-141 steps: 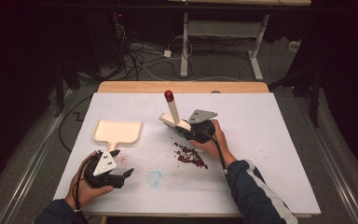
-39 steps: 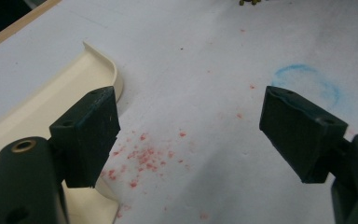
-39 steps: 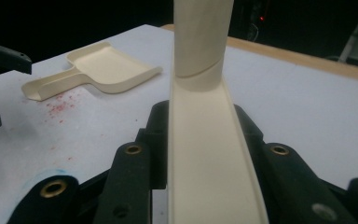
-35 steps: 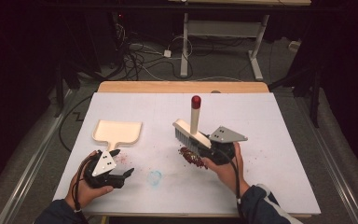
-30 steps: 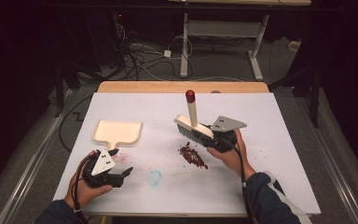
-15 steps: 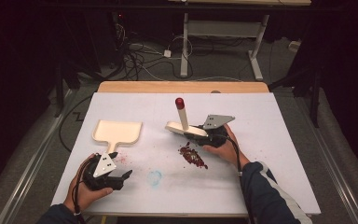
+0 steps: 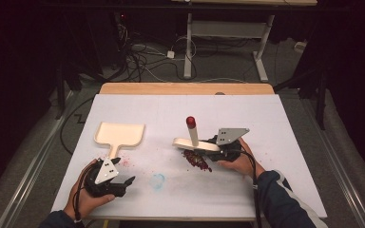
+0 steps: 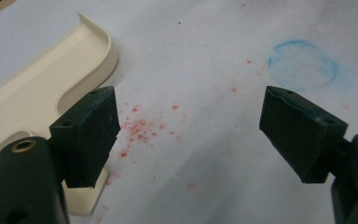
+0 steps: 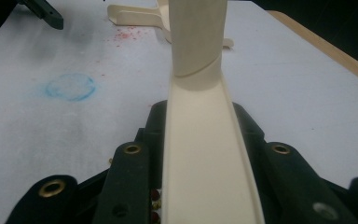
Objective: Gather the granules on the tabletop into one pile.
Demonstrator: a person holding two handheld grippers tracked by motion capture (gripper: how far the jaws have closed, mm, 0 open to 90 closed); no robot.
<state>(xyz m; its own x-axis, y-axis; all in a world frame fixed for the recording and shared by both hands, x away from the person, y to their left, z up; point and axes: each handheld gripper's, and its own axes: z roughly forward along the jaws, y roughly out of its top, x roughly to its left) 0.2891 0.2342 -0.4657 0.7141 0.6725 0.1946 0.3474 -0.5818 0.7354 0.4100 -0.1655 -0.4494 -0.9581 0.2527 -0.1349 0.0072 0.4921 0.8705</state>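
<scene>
The right gripper (image 7: 214, 145), clamped shut on a cream plastic hand brush (image 7: 196, 144) with a red-tipped handle, has lowered it onto the dark red crumb pile (image 7: 197, 160) at five o'clock of the cream plastic dustpan (image 7: 119, 134), ready to sweep, while the left gripper (image 7: 126, 183) waits open.

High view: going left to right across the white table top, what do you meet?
Left gripper → cream dustpan → blue ring mark → pile of dark red crumbs → right gripper, shut on the cream brush.
</scene>
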